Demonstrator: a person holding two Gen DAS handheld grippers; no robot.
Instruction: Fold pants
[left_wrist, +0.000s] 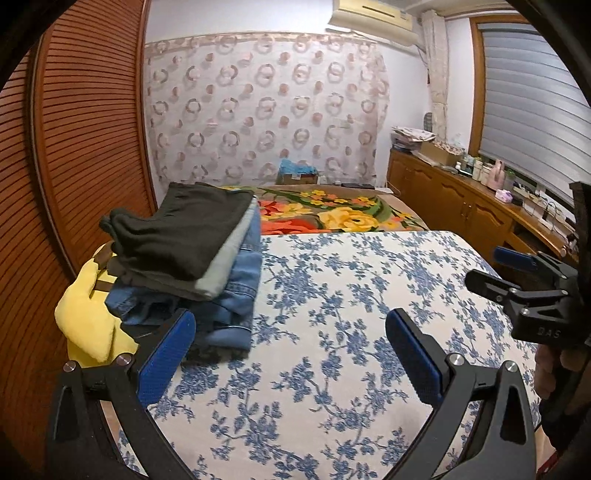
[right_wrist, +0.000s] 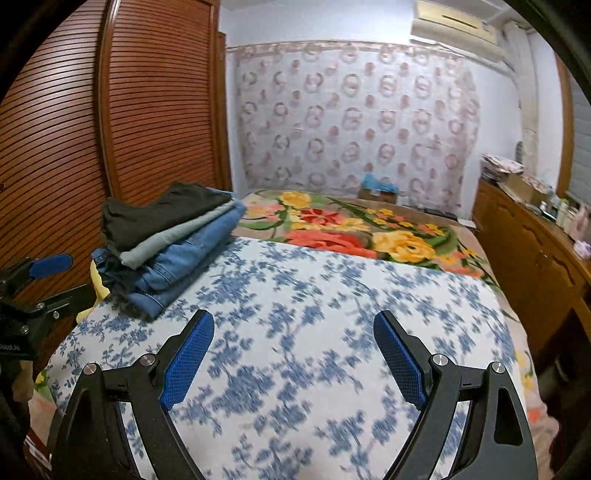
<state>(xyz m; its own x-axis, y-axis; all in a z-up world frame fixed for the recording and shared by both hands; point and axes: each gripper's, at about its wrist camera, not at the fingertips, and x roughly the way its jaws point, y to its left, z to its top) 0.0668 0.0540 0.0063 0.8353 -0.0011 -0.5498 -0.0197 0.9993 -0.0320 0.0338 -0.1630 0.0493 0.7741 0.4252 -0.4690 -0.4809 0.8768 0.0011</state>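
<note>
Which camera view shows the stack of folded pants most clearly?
The left wrist view: the stack of folded pants is near, sharp and large. The right wrist view shows the same stack farther away, smaller, at the left.

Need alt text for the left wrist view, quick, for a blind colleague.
The left tongs hang open and empty over a blue-flowered sheet. A stack of folded pants sits at left, black pair on top, with the right tongs at the right edge.

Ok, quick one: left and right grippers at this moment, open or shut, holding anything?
Left gripper: open, holding nothing, above the blue-flowered sheet.
Right gripper: open, holding nothing, above the same sheet.
</note>
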